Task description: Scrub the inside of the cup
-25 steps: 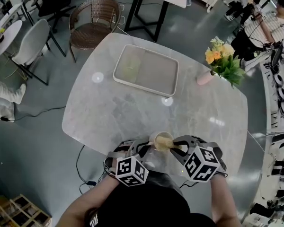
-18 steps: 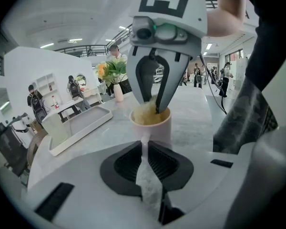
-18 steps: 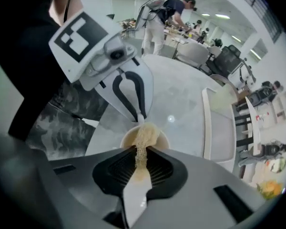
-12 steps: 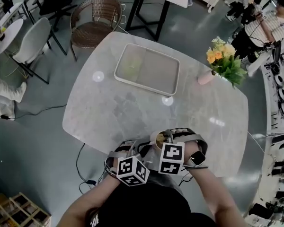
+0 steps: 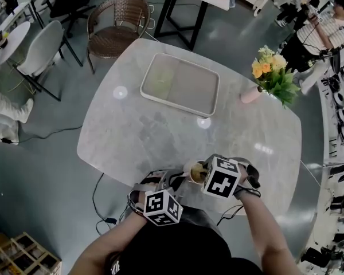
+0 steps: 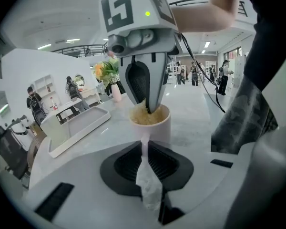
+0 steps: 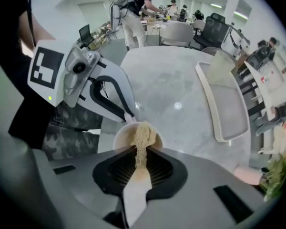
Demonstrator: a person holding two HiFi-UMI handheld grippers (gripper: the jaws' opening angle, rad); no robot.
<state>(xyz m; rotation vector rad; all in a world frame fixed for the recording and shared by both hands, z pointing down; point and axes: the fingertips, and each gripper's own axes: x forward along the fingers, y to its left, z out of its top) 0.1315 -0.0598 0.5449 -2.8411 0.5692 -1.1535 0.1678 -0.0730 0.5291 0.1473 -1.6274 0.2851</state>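
Note:
A pale pink cup (image 5: 190,172) stands near the table's front edge. My left gripper (image 5: 176,180) is shut on the cup's handle (image 6: 145,149), seen as a thin pale strip between its jaws in the left gripper view. My right gripper (image 5: 200,172) points straight down over the cup (image 7: 120,134) and is shut on a tan fibrous scrubber (image 7: 142,136), whose tip is inside the cup's mouth. From the left gripper view, the right gripper (image 6: 150,109) dips into the cup (image 6: 158,129) with the scrubber (image 6: 143,118) filling the opening. The cup's bottom is hidden.
A white rectangular tray (image 5: 180,85) lies at the far middle of the marble table (image 5: 132,130). A pink vase of yellow flowers (image 5: 268,73) stands at the back right. A wicker chair (image 5: 116,24) and other chairs stand beyond the table, with people at the far right.
My right gripper has swung from beside the cup to upright above it and sunk, bringing the scrubber into the cup's mouth. The left gripper and the cup have stayed put.

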